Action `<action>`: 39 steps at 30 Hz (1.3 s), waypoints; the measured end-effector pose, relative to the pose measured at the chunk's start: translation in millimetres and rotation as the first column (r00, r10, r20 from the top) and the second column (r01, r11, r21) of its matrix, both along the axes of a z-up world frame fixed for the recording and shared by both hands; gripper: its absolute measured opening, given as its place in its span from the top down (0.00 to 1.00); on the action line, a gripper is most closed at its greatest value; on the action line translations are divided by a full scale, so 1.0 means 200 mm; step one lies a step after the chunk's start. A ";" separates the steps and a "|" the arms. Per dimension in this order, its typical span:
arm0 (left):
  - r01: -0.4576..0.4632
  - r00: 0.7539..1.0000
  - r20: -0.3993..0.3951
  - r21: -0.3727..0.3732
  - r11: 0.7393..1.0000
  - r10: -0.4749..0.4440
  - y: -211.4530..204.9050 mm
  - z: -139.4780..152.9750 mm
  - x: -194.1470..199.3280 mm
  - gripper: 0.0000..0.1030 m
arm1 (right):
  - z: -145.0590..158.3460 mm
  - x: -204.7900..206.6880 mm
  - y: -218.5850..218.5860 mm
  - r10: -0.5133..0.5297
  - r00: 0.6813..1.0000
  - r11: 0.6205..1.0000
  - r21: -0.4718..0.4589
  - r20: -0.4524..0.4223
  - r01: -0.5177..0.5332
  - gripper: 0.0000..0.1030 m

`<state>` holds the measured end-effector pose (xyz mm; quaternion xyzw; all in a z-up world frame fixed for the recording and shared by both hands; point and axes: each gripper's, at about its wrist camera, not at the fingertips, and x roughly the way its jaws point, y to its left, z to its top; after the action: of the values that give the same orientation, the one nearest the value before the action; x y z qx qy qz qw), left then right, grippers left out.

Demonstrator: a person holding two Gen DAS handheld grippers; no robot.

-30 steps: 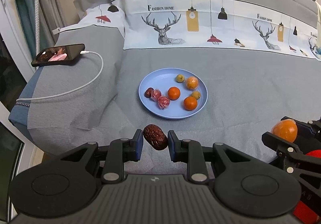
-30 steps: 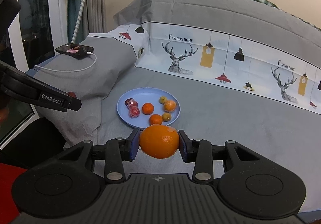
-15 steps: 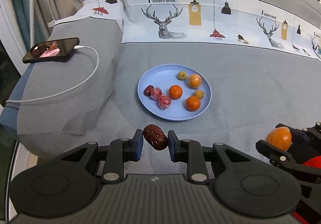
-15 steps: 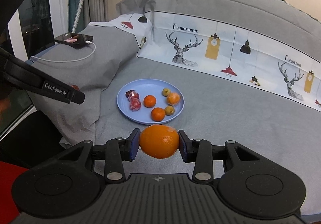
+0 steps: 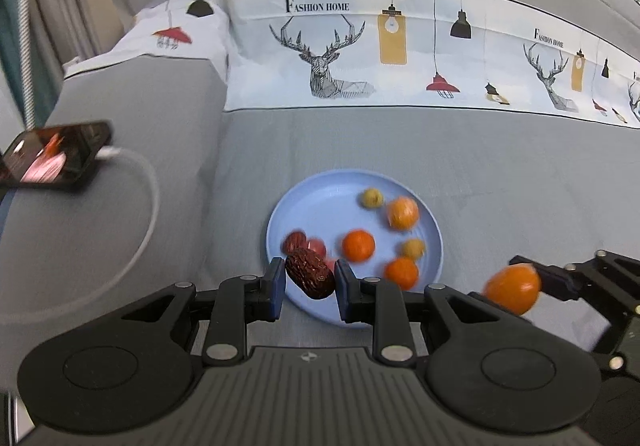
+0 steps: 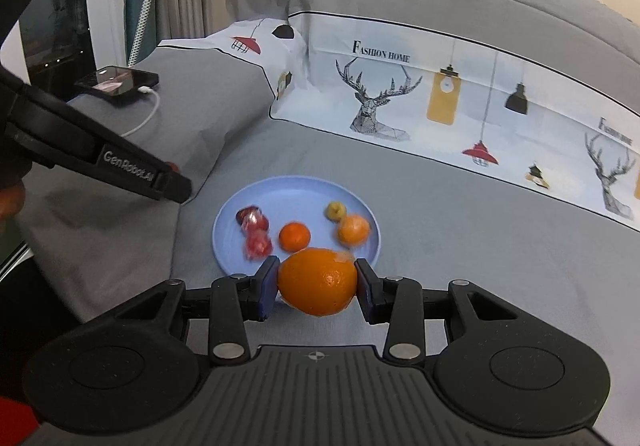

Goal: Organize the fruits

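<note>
A black smartphone (image 5: 54, 156) with a white charging cable (image 5: 136, 222) lies on the raised grey cushion at the bed's left edge, well apart from the round pale-blue plastic plate (image 5: 320, 202) on the flat grey bedspread (image 5: 500, 174), which lies bare to the plate's right. The left gripper (image 5: 310, 280) pinches a wrinkled dark-red date (image 5: 310, 273) between its blue pads over the plate's near-left rim. On the plate: one date, two pink wrapped pieces, three small oranges, two yellow-green fruits. The right gripper (image 6: 316, 283) clamps a large round orange (image 6: 317, 282) over the plate's near rim
</note>
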<state>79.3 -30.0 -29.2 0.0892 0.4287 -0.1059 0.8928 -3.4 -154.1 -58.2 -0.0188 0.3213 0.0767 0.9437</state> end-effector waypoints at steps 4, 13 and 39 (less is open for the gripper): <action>0.027 1.000 -0.008 0.015 1.000 -0.027 -0.07 -0.08 0.18 0.72 | -0.09 0.19 0.00 0.008 1.000 1.000 -0.013 -0.016 -0.008 0.59; 0.038 0.998 -0.060 0.038 0.999 -0.035 -0.15 -0.27 0.46 0.72 | -0.25 0.44 -0.02 0.018 0.997 1.000 0.004 -0.076 -0.017 0.59; -0.104 0.990 -0.085 0.070 0.992 0.110 0.04 -0.02 -0.20 0.00 | -0.01 -0.08 -0.08 -0.121 0.988 0.992 0.018 -0.092 0.123 0.01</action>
<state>40.0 -21.3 -32.8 0.0903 0.4752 -0.0477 0.8739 -19.8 -169.3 -61.1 0.0153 0.3635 0.0233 0.9312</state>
